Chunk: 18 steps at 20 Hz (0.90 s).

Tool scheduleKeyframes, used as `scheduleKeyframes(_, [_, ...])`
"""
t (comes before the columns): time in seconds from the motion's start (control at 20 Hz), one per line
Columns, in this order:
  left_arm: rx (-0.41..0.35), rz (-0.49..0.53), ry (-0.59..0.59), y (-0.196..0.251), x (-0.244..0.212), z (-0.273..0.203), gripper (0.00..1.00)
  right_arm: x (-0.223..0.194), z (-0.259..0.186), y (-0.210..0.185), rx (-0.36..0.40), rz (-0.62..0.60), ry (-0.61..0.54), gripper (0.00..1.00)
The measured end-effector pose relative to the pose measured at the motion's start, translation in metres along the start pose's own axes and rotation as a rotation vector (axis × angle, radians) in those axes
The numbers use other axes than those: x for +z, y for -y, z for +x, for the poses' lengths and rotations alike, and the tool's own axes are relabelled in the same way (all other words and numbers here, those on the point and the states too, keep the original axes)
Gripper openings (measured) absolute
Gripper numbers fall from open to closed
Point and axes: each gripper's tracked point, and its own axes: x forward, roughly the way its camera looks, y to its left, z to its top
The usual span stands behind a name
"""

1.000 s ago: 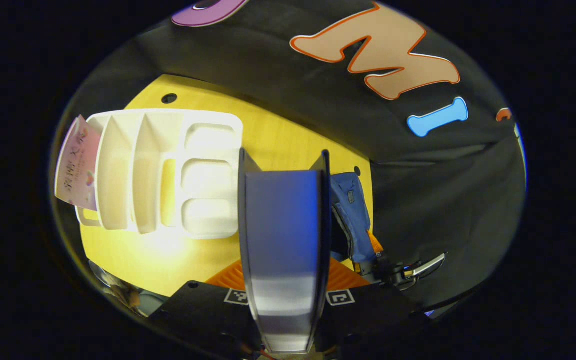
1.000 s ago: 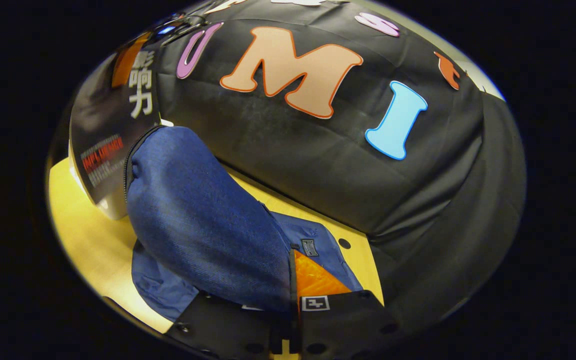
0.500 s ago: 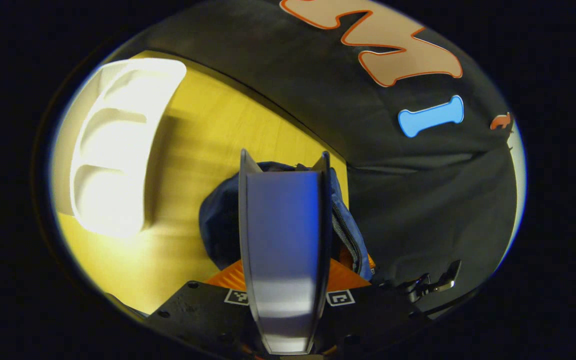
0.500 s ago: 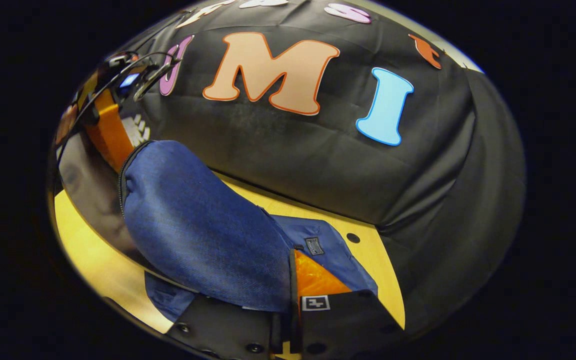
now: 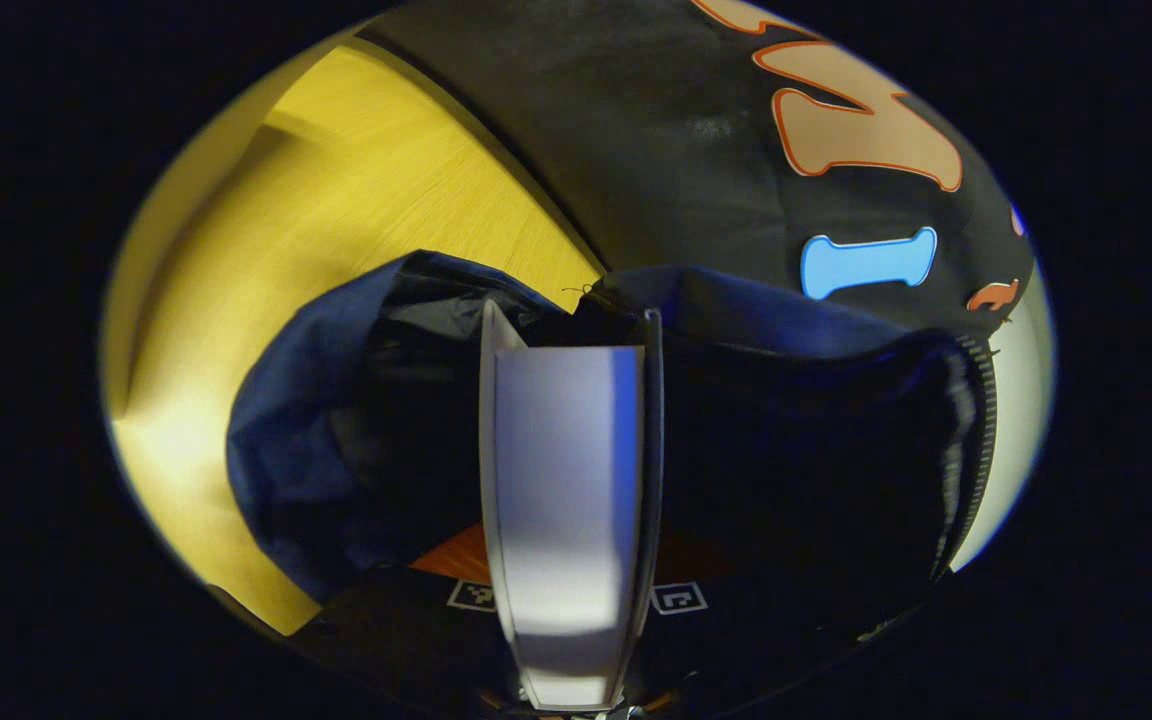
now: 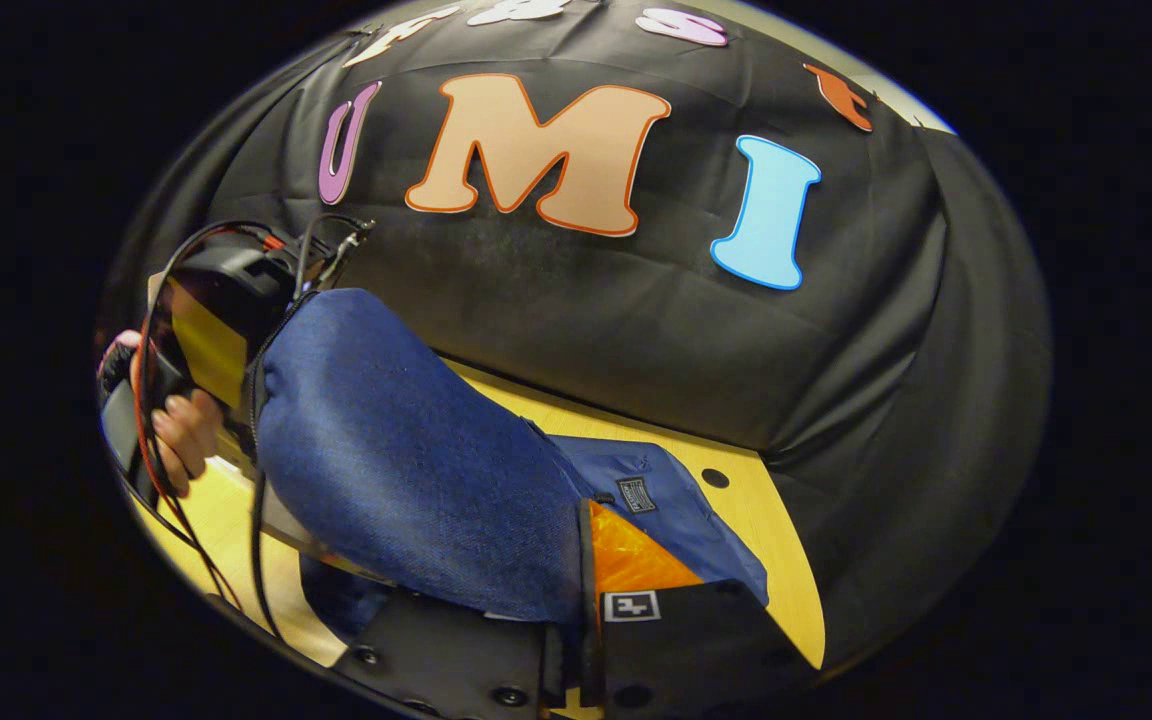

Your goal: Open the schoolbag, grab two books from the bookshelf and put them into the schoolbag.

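So in my left gripper view, going from the left side: yellow wooden table (image 5: 266, 200), then the blue schoolbag (image 5: 286, 450) slumped on it with its mouth gaping dark, and dead centre the book (image 5: 566, 480) I'm carrying, seen edge-on between the fingers of my left gripper (image 5: 568, 600), which are clamped on its covers. The book's far end sits right at the bag opening, and the zipper teeth (image 5: 971, 440) curve down the right edge. Over in the right gripper view, at the far left there's my other hand (image 6: 186, 430) with that left gripper and its cables, then the denim flap of the bag (image 6: 406, 470) standing up in the middle, and my right gripper (image 6: 586, 600) pinched tight on the flap's edge, holding it lifted so the mouth stays wide. The bag's lower body (image 6: 666, 510) lies flat on the table to the right of that. Handling-wise, I'd guess the book is stiff and has some weight, so gripping it across the covers low down seems fine. The bag is floppy fabric and will probably sag shut if I let go, so the rim by the zipper looks like the place to hang on.
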Motion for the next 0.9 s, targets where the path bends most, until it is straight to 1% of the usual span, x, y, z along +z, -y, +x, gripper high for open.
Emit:
scheduleKeyframes(0.25, [-0.055,-0.014,-0.013,-0.008,-0.006,0.036,0.37,-0.002,0.002,-0.003,-0.009,0.011,0.001,0.07])
scheduleKeyframes(0.4, [-0.078,-0.026,0.001,-0.005,-0.005,0.038,0.37,-0.003,0.002,-0.001,-0.014,0.008,0.002,0.07])
scheduleKeyframes(0.45, [-0.065,-0.02,0.017,-0.007,0.0,0.038,0.36,-0.003,0.002,-0.001,-0.015,0.013,0.002,0.07])
scheduleKeyframes(0.5, [-0.041,-0.006,0.027,-0.012,-0.001,0.031,0.32,-0.002,0.002,-0.001,-0.017,0.015,0.002,0.07])
scheduleKeyframes(0.55, [-0.009,0.013,0.033,-0.019,0.0,0.029,0.43,-0.002,0.002,0.001,-0.019,0.016,0.003,0.07])
scheduleKeyframes(0.65, [0.044,0.061,0.032,-0.029,0.0,0.013,0.7,-0.002,0.001,0.001,-0.019,0.018,0.001,0.07])
scheduleKeyframes(0.75, [0.07,0.095,0.045,-0.034,0.001,-0.006,0.96,-0.004,0.001,0.001,-0.016,0.01,0.001,0.07])
scheduleKeyframes(0.9, [0.123,0.121,0.035,-0.046,-0.007,-0.039,0.96,-0.003,0.001,-0.001,-0.013,0.001,0.0,0.07])
